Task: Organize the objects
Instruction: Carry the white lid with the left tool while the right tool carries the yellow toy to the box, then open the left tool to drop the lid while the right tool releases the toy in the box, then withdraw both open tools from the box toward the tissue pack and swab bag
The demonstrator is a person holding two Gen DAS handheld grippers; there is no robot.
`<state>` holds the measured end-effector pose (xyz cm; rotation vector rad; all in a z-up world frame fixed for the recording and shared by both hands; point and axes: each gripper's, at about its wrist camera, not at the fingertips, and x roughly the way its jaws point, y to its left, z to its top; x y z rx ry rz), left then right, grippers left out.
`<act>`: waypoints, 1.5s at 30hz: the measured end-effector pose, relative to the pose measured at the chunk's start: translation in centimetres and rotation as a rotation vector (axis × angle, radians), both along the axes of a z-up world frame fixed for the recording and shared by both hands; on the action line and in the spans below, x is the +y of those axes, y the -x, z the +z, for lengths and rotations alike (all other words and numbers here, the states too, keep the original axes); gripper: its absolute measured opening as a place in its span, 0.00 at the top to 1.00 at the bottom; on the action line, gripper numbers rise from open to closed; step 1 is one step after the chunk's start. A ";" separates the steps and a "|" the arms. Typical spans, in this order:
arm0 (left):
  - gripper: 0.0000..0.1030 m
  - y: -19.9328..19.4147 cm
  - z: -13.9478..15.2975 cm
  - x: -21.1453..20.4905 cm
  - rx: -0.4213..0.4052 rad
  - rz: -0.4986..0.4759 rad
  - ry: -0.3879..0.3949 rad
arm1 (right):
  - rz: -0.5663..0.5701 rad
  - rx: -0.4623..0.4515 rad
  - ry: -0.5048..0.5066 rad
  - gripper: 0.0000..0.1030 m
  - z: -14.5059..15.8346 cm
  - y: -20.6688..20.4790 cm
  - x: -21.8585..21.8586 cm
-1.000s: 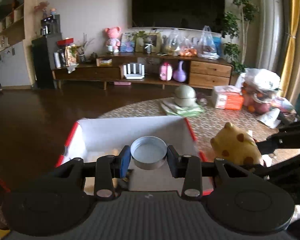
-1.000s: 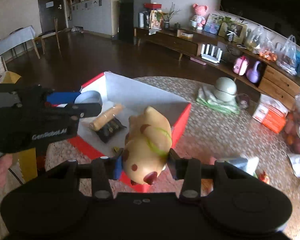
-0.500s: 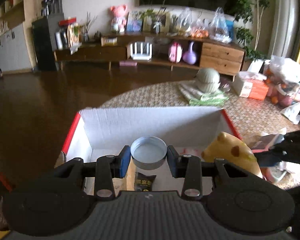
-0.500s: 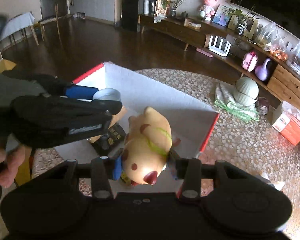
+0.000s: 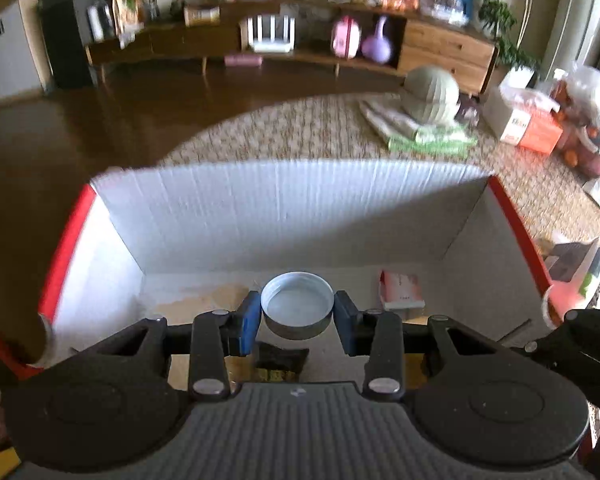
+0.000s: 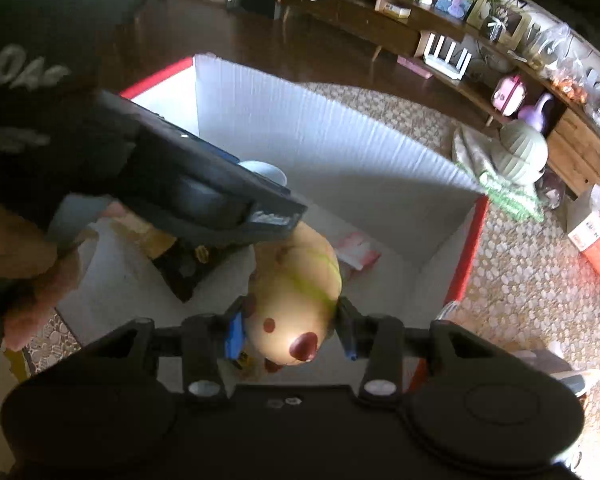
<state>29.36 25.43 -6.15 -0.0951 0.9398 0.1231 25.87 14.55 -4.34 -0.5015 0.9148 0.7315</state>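
grippers hung over the box [image 5: 284,208]: your left gripper [image 5: 297,317] clamped the lid [image 5: 297,311], your right gripper [image 6: 290,330] clamped the toy [image 6: 296,300], both poised for dropping in.

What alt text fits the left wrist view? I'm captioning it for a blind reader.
The left gripper holds a round metal lid over an open white box with red edges; a pink packet lies inside.

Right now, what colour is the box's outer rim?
Red, around the box; its inner walls are white. Clearest in the left wrist view.
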 end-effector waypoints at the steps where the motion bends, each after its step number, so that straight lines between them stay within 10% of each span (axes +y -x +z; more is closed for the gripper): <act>1: 0.63 -0.3 -0.3 -0.1 0.018 -0.003 0.000 | 0.008 -0.006 0.003 0.57 -0.1 0.1 0.1; 14: 0.52 -1.8 -2.8 0.0 0.198 -0.011 0.032 | 0.030 0.042 0.000 0.45 -0.8 0.6 0.9; 26: 0.34 -0.7 -0.2 0.2 0.078 0.018 0.028 | 0.001 0.045 -0.080 0.29 1.4 1.5 -1.0; 45: 0.34 4.4 5.8 -2.6 -0.065 0.019 -0.011 | -0.019 -0.009 -0.192 0.27 6.9 3.6 -6.0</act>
